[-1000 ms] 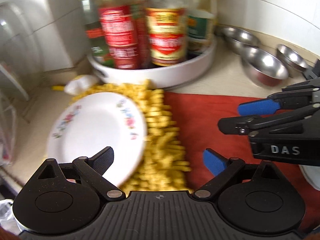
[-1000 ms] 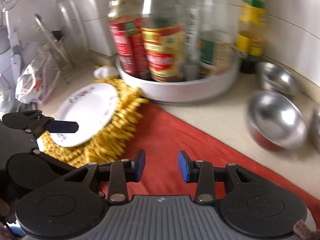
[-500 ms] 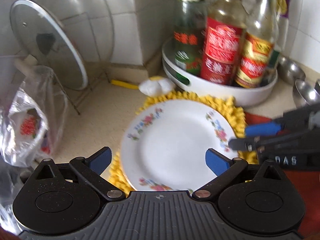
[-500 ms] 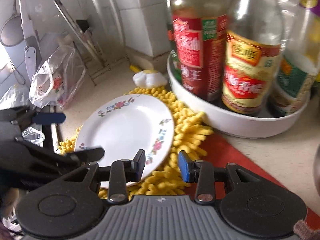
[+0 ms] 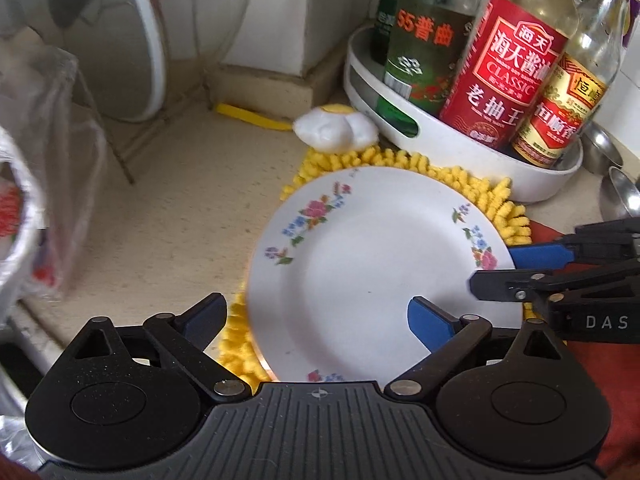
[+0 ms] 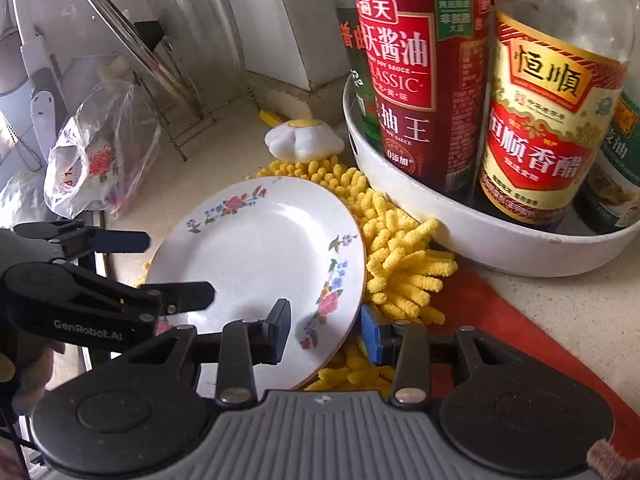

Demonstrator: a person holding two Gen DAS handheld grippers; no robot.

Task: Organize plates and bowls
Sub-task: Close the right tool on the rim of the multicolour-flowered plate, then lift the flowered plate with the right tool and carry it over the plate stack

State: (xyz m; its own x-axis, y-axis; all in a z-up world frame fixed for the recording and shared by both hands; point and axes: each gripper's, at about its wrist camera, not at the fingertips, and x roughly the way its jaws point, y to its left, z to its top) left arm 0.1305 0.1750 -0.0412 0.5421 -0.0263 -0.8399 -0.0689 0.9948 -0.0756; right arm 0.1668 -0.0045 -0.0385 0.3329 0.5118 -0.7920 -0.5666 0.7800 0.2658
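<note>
A white plate with a flower rim (image 5: 368,264) lies on a yellow chenille mat (image 5: 400,164); it also shows in the right wrist view (image 6: 256,252). My left gripper (image 5: 316,320) is open, its fingers straddling the plate's near left part. My right gripper (image 6: 324,330) is open, its fingers either side of the plate's right rim; it also shows from the side in the left wrist view (image 5: 516,270). Steel bowls (image 5: 616,196) sit at the far right edge.
A white round tray (image 5: 472,160) holds several sauce bottles (image 5: 504,60) right behind the plate. A toy fried egg (image 5: 336,128) lies at the mat's far edge. A glass lid on a wire rack (image 5: 120,40) and a plastic bag (image 6: 100,160) stand left. A red cloth (image 6: 500,320) lies right.
Both grippers have swung left from the red cloth and steel bowls and closed in on the flowered plate. The plate now lies between the fingers of each.
</note>
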